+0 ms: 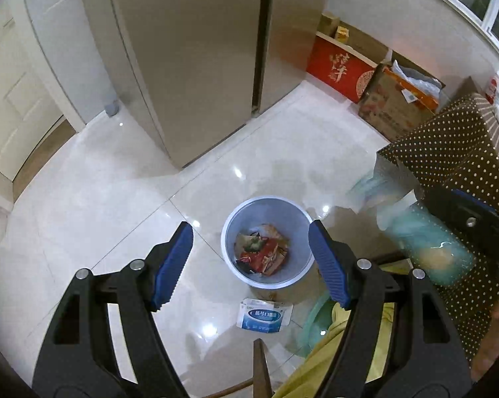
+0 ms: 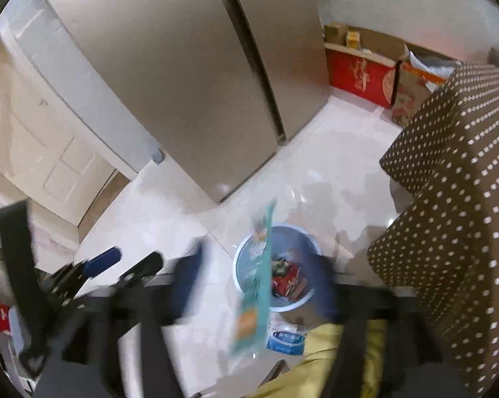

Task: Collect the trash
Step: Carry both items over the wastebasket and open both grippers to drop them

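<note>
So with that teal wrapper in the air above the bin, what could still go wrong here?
The teal wrapper hangs loose between the right gripper's open jaws, partly outside the rim of the bin, so it may flutter onto the floor. A blue-and-white packet already lies on the tiles beside the bin and could be overlooked. The left gripper is open and empty, so it cannot catch anything.
</note>
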Tool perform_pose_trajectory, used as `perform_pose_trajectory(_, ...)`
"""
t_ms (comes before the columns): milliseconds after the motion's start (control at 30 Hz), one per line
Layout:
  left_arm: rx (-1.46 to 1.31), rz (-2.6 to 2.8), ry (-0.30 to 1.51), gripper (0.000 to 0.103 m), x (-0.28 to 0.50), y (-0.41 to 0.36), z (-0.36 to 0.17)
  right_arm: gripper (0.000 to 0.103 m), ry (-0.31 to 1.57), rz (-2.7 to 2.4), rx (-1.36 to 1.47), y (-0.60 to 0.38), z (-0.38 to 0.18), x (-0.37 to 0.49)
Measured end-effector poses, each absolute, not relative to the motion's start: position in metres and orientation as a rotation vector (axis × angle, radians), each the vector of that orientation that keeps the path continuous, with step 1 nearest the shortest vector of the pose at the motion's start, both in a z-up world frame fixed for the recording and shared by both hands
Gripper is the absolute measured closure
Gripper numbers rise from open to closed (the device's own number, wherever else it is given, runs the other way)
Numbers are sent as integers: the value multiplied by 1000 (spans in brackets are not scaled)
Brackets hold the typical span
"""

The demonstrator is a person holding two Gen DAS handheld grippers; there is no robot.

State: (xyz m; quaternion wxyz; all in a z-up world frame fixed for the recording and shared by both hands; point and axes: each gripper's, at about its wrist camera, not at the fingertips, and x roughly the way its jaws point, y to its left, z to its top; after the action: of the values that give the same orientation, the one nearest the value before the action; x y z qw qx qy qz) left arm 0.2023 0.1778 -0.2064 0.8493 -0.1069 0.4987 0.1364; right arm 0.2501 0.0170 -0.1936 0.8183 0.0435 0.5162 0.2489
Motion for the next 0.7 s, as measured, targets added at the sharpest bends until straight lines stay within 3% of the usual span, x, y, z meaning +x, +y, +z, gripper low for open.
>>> perform_pose_trajectory(300, -220, 285, 1020, 31, 190, 178, -195, 32, 1139, 548, 51, 29, -198, 240)
perform_pose_trajectory(700, -184, 195, 986, 28, 198, 144, -176, 32, 1077, 542, 88, -23, -162, 230)
